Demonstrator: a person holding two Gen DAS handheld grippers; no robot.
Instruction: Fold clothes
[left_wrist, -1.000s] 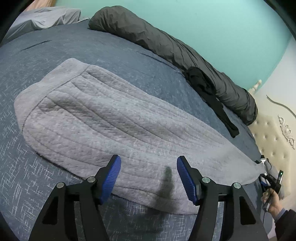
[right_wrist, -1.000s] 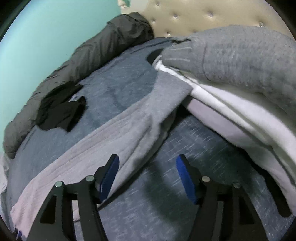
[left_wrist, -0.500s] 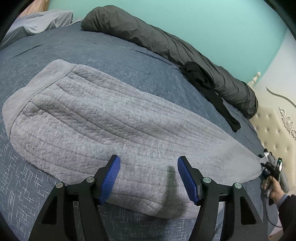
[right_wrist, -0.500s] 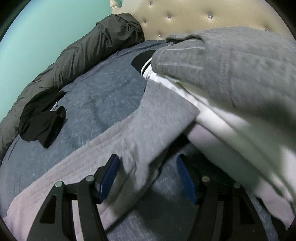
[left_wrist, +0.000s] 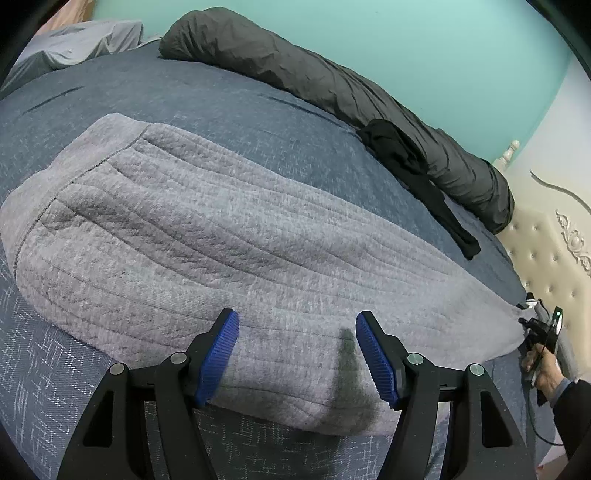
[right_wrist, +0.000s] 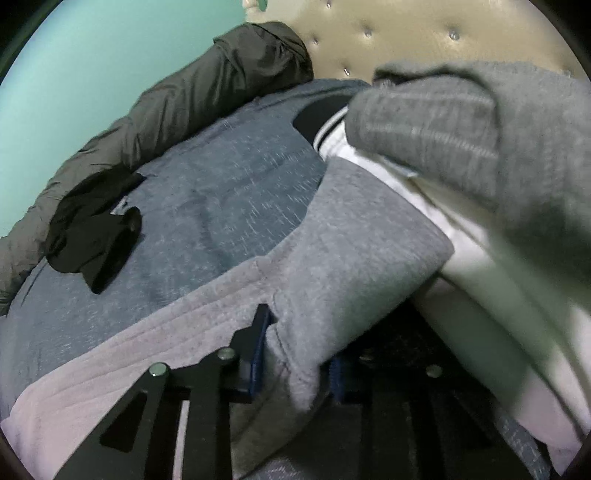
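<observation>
A long grey ribbed garment (left_wrist: 221, 229) lies flat across the blue bed cover (left_wrist: 221, 96). My left gripper (left_wrist: 297, 354) hovers open over its near edge, with nothing pinched between the blue pads. At the garment's far right end a hand holds my right gripper (left_wrist: 539, 332). In the right wrist view the right gripper (right_wrist: 297, 363) is closing, and a bunched corner of the grey garment (right_wrist: 332, 251) sits squeezed between its jaws.
A black garment (left_wrist: 406, 162) (right_wrist: 92, 236) lies beside a dark grey rolled duvet (left_wrist: 332, 85) along the teal wall. A stack of grey and white clothes (right_wrist: 480, 147) stands close to the right gripper, in front of the tufted headboard (right_wrist: 406, 33).
The right gripper moved in onto the garment's end and its jaws narrowed around the cloth. The left gripper stayed open in much the same place.
</observation>
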